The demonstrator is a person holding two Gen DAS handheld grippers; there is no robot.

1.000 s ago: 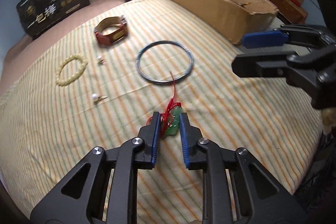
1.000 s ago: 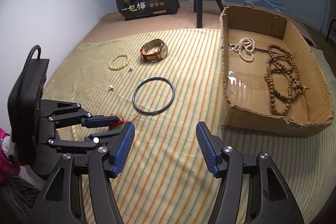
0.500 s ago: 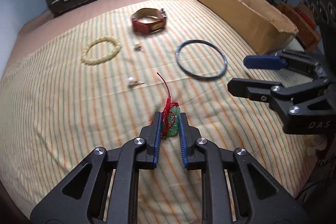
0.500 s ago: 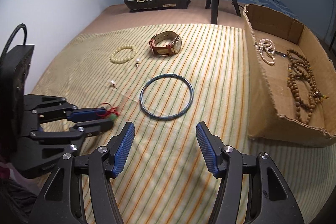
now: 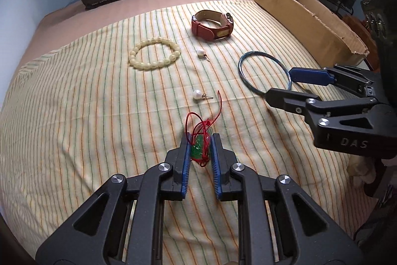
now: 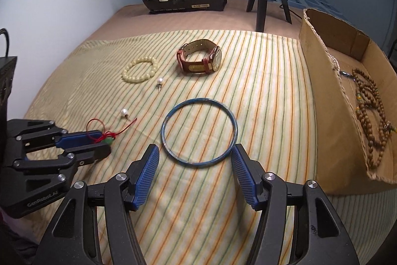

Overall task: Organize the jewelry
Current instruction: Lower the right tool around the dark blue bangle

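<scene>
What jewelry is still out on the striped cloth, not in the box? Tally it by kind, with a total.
Earrings: 2
Bead bracelet: 1
Bangle: 1
Watch: 1
Pendant, in the left gripper: 1
Total: 6

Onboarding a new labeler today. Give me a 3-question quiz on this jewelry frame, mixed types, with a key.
1. True or false: the left gripper has its jaws closed on the green pendant with the red cord.
2. Multiple choice: what lies on the cloth just ahead of the open right gripper?
A. the cream bead bracelet
B. the blue bangle
C. the watch
3. Fill in: how many loose pearl earrings lie on the striped cloth? ___

Key
1. True.
2. B.
3. Two: one pearl earring near the cord, the other earring near the bracelet.
</scene>
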